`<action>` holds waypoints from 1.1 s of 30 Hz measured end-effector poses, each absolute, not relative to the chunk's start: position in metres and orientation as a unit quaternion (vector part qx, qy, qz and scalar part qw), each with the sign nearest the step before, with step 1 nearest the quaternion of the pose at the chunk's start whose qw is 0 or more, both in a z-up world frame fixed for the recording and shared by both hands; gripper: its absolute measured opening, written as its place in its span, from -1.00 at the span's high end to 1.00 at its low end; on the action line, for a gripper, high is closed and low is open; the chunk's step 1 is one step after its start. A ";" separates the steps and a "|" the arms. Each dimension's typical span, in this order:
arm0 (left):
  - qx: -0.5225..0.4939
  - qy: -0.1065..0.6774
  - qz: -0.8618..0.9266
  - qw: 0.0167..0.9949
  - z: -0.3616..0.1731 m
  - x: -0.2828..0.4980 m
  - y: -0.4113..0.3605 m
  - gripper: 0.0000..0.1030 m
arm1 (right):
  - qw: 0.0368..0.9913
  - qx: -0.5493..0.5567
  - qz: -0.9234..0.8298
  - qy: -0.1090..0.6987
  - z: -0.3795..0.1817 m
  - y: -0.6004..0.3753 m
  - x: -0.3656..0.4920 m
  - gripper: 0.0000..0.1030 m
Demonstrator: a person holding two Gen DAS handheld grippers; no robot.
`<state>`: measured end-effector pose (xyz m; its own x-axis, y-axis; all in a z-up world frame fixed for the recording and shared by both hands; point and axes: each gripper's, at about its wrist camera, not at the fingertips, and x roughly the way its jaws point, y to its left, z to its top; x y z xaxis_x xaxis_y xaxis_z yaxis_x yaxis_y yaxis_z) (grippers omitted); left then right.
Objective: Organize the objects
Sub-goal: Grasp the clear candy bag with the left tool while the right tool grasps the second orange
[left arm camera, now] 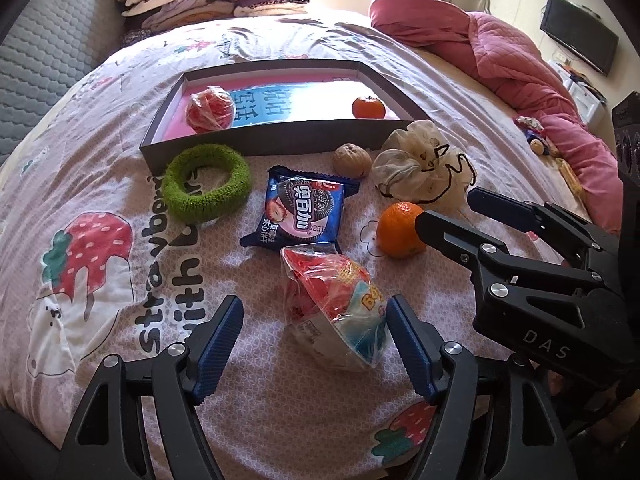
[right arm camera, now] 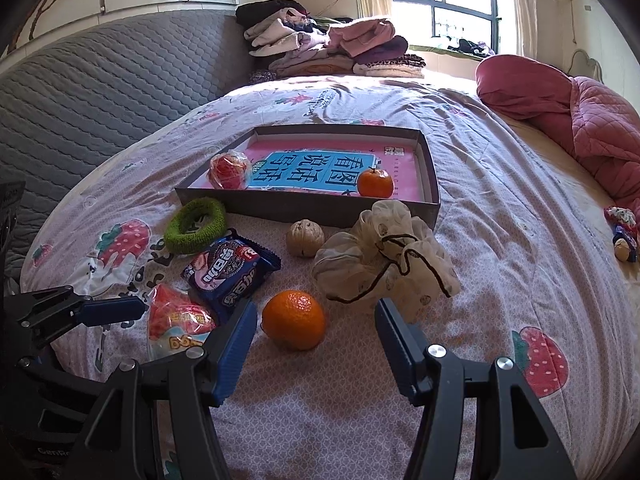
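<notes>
1. while both grippers hang over the bed [right arm camera: 500,216], the left gripper [left arm camera: 314,334] has its fingers apart beside a snack bag [left arm camera: 332,300].
2. right gripper [right arm camera: 316,340], fingers apart, nothing held, faces an orange [right arm camera: 294,320].
3. box [right arm camera: 304,208] holds another orange [right arm camera: 375,183].

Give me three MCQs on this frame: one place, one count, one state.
1. Where does the walnut lie?
A. In the box
B. On the bedspread, just outside the box
C. Between the right jaws

2. How many oranges are in view?
A. One
B. Two
C. Three

3. How does the left gripper stand?
A. Open, nothing pressed
B. Shut on the cookie pack
C. Shut on an orange

Key: 1 B, it sits against the near wall's outside. 2 B, one orange in the box, one on the bed. 3 A, pads stand apart either side of the snack bag.
</notes>
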<state>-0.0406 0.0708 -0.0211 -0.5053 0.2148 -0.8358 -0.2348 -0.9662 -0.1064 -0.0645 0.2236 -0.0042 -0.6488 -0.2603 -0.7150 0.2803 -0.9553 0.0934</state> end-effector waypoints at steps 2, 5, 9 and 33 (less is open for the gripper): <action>-0.480 0.010 0.867 0.131 -0.022 -0.041 0.071 -0.48 | 0.152 0.396 -0.905 0.008 -0.006 0.224 -0.065 -0.18; -0.482 0.008 0.866 0.133 -0.023 -0.041 0.071 -0.48 | 0.157 0.401 -0.903 0.003 -0.009 0.224 -0.067 -0.18; -0.486 0.008 0.864 0.134 -0.026 -0.042 0.072 -0.48 | 0.165 0.411 -0.897 -0.001 -0.013 0.220 -0.070 -0.18; -0.478 0.012 0.873 0.100 -0.042 -0.056 0.069 -0.48 | 0.187 0.447 -0.874 -0.030 -0.034 0.214 -0.088 0.12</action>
<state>-0.0564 0.0691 -0.0416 -0.5236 0.1633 -0.8362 -0.1867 -0.9796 -0.0744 -0.0877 0.2139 -0.0342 -0.5299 -0.3534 -0.7709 0.2996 -0.9284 0.2197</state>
